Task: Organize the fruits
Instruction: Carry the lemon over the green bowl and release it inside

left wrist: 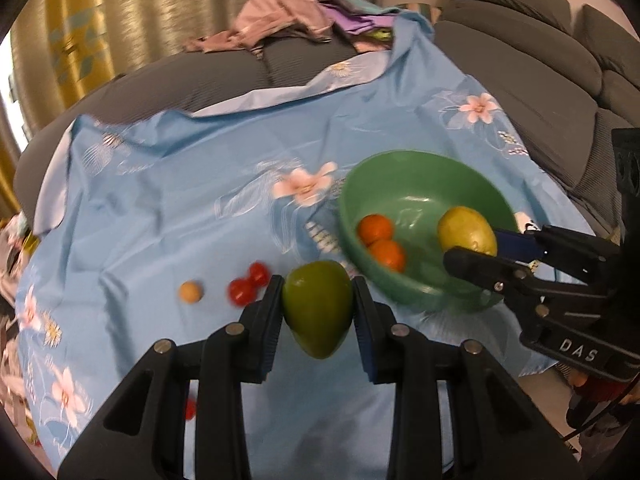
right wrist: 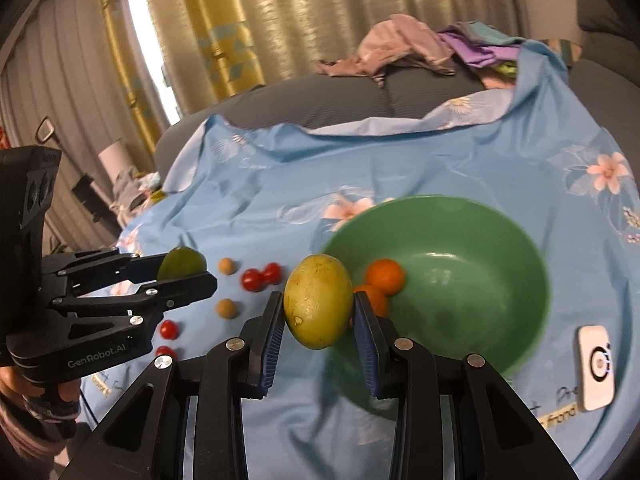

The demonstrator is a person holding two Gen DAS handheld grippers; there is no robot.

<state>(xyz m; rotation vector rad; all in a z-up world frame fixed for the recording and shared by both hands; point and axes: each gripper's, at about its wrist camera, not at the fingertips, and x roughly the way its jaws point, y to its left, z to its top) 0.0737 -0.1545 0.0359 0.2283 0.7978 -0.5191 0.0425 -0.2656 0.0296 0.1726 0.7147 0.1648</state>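
The left claw [left wrist: 317, 316] is clamped on a green fruit [left wrist: 317, 308], its blue pads pressing both sides, held above the blue flowered cloth [left wrist: 168, 208] just left of the green bowl [left wrist: 400, 176]. The right claw [right wrist: 318, 312] is clamped on a yellow fruit [right wrist: 318, 300], held at the bowl's near left rim.

The left wrist view shows the yellow fruit hanging over the inside of the bowl, with two oranges [left wrist: 380, 240] lying touching on the bowl's floor to its left. Left of the bowl on the cloth sit two red cherry tomatoes [left wrist: 248, 282] side by side and one small tan round fruit [left wrist: 191, 291]; another red tomato [left wrist: 190, 408] peeks out beside the claw's frame.

The right wrist view shows more: a second tan round fruit [right wrist: 227, 309] nearer the camera than the first, and two further red tomatoes [right wrist: 169, 329] below it, all left of the bowl. Only this view shows a white device [right wrist: 596, 366] lying on the cloth to the right of the bowl, and a hand [right wrist: 24, 384] gripping the left claw's handle. In it one orange is half hidden behind the yellow fruit.

Both views show a pile of clothes [left wrist: 280, 16] on the grey sofa [left wrist: 520, 52] beyond the bowl.
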